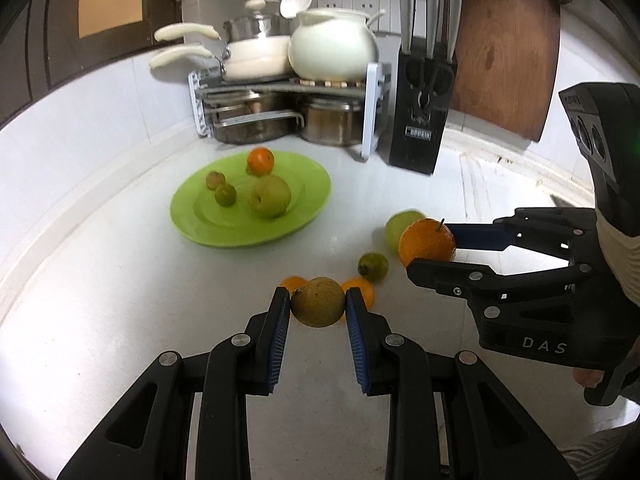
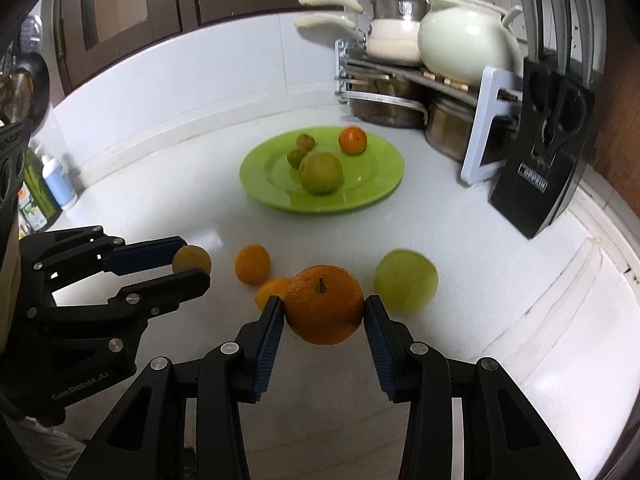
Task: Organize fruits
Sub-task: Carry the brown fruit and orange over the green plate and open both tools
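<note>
— Holding two fruits at once: the left gripper [image 1: 318, 307] has its jaws closed on a small brownish-green fruit [image 1: 318, 307], and the right gripper [image 2: 324, 310] has its jaws clamped on an orange [image 2: 324, 305], stem up. Both look lifted clear of the counter [image 1: 120, 300].

— How will they handle?

— I'd judge both as light, round and firm. The orange's rind is dimpled, so the ribbed pads should bite well; the small one is smoother and could roll out if the squeeze slackens. Each is taken across its widest part, which is the safest place on a ball.

— And where do they go?

— Probably the green plate [image 1: 192, 224], which already carries another orange [image 1: 260, 161], a large green fruit [image 1: 270, 197] and two small ones. Loose on the counter are two more oranges, a small green fruit [image 1: 373, 267] and a big pale green one [image 2: 406, 282].

— Room to move?

— The path to the plate is open. Its near and left side is bare, so set down there. Behind it stand a pot rack [image 1: 288, 92] and a knife block [image 1: 420, 112]; stay short of those. The plate's rim is shallow, so a dropped fruit could roll off.
</note>
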A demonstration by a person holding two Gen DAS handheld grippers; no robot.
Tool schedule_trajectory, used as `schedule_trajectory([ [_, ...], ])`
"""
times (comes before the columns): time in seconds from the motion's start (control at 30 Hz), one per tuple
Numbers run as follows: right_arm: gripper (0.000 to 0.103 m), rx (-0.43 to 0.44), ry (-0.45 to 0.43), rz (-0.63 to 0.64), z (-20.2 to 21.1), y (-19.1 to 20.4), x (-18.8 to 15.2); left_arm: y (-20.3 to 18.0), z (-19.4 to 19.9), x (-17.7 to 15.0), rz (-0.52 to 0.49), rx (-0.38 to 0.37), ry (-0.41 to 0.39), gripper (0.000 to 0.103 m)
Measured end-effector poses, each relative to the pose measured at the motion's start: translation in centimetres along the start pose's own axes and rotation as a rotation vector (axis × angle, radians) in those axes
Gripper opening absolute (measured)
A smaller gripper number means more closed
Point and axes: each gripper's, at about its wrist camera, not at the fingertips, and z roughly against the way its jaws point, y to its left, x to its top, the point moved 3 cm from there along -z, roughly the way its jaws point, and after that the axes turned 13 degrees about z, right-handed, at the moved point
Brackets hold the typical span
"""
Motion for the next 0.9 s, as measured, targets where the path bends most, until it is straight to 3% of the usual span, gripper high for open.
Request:
schedule_trajectory([
  [0.33,0.043,-0.002,-0.074,0.021,1.8,-0.2,2.9,0.6,1.9,2.5,0.014,0.025,-0.069,0.029],
  [0.9,0.043,-0.016,-0.155,0.043,1.3,-1.7,8.8,2.7,2.5,7.7,0.026,0.063,-0.164,0.029],
])
